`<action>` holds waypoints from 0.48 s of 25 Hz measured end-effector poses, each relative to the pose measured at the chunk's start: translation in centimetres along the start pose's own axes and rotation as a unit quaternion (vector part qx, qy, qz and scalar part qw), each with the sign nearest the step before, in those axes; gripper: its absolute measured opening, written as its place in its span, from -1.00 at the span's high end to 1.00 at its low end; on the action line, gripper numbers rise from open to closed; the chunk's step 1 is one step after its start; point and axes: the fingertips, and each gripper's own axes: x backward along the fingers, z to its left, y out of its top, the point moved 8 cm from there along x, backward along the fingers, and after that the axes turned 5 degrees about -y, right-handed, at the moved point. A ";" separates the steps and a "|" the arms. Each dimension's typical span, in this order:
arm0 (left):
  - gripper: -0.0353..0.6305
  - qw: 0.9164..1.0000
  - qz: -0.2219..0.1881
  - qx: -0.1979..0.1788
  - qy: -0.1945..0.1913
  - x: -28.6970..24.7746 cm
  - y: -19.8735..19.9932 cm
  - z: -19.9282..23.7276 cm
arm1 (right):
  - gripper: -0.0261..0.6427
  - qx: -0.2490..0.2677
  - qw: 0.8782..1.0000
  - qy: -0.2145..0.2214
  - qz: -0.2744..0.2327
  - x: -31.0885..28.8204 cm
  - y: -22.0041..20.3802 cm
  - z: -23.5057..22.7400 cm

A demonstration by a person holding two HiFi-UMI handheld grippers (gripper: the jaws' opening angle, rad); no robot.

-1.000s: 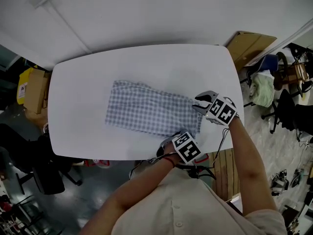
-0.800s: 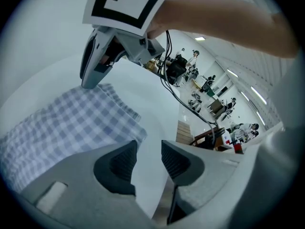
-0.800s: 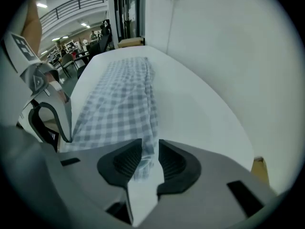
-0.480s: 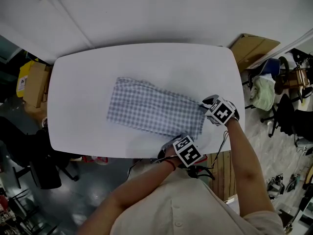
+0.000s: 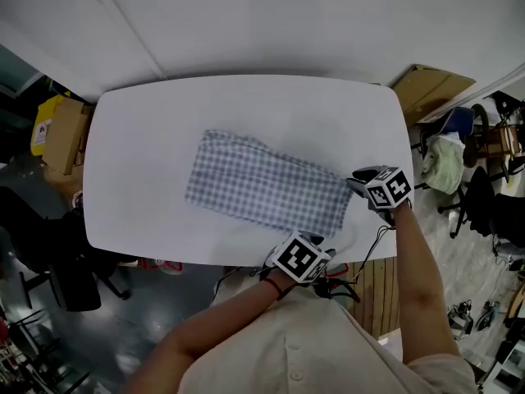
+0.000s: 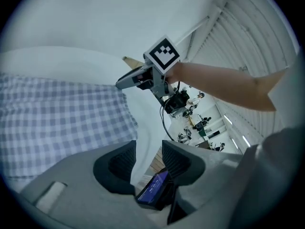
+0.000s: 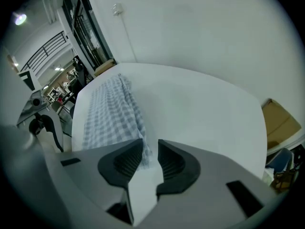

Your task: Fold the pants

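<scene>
The blue-and-white checked pants lie folded flat in a long strip across the white table. My right gripper sits low just off the strip's right end, open. In the right gripper view the cloth's corner lies beside one pad and bare table shows in the gap of the right gripper. My left gripper hovers over the table's near edge, beyond the pants' near right corner. It is open, and the gap of the left gripper shows only table edge and floor. The left gripper view also shows the pants and the right gripper.
Cardboard boxes stand off the table's left end and a flat carton leans at the back right. Office chairs and clutter crowd the right side. A dark chair sits near the front left corner.
My right gripper has moved rightward and down, from above the pants' right end to just past it, with jaws narrower. My left gripper has rolled and shifted slightly along the near edge.
</scene>
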 end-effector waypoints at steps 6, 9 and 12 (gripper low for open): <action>0.41 1.000 -0.018 0.011 0.000 1.9 -0.8 1.1 | 0.57 -0.092 0.995 0.042 -0.004 0.3 -0.6 -1.0; 0.41 1.000 -0.020 0.015 0.000 2.4 -1.1 1.6 | 0.62 -0.173 0.983 0.056 -0.017 0.3 -1.9 -2.0; 0.41 0.999 -0.027 0.017 0.006 3.3 -1.4 2.2 | 0.67 -0.235 0.970 0.051 -0.039 1.1 -2.7 -3.3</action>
